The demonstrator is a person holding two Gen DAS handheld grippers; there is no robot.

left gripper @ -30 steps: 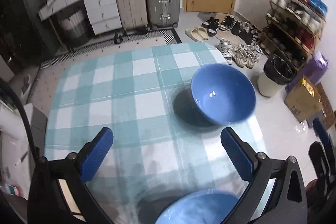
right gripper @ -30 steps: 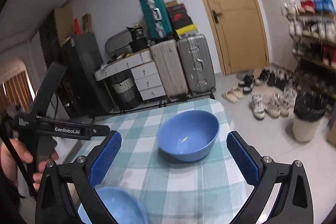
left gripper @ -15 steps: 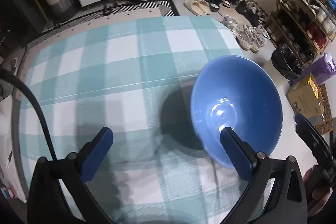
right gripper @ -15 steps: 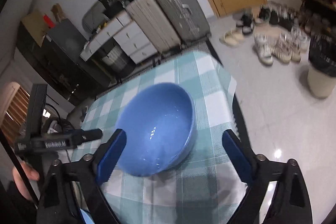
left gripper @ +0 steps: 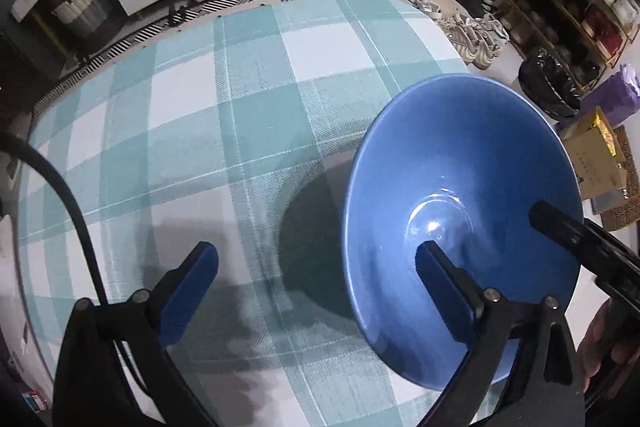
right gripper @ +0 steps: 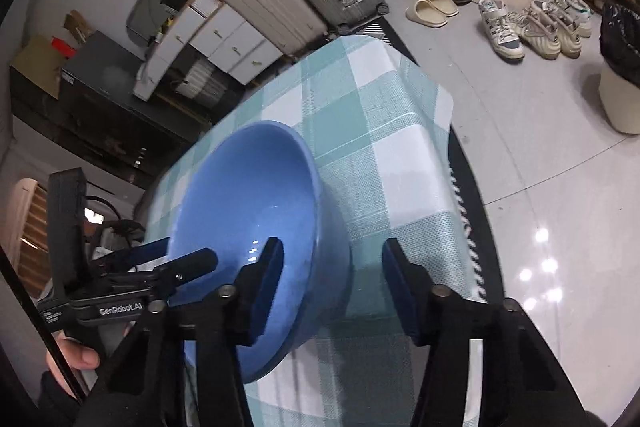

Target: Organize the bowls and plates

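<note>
Item: blue bowl [left gripper: 460,187], glazed, deep-sided, upright on the desk [left gripper: 256,115] under a teal-and-white checked cloth, near the desk's right-hand edge. It is the only bowl in view; no plate shows in either view.

Right claw [right gripper: 332,287] — open, jaws partway apart, straddling the bowl's near-right wall: one pad [right gripper: 268,283] sits inside the bowl, the other outside by the cloth. Neither pad can be confirmed as touching the ceramic. Judged to be the claw making the pick.

Left claw [left gripper: 316,291] — open wide. Its right pad [left gripper: 440,279] hangs over the bowl's interior; its left pad is well off to the side above bare cloth. It grips nothing.

Step in hand, as judged: taking hold of the bowl by its rim.

Handling notes:
- Seat the right claw deeper, so the pads bear on the wall below the lip, not on the lip alone — glaze is slick and a shallow pinch may slip.
- Close squarely across the wall; a skewed bite would tend to tip the bowl toward the claw.
- Lift straight up before any sideways travel: the bowl stands close to the desk's edge, with hard floor beyond.
- Keep the left claw's inner pad clear of the rim, or use it to steady the far side; the two claws are near each other over the bowl and could knock together.
</note>
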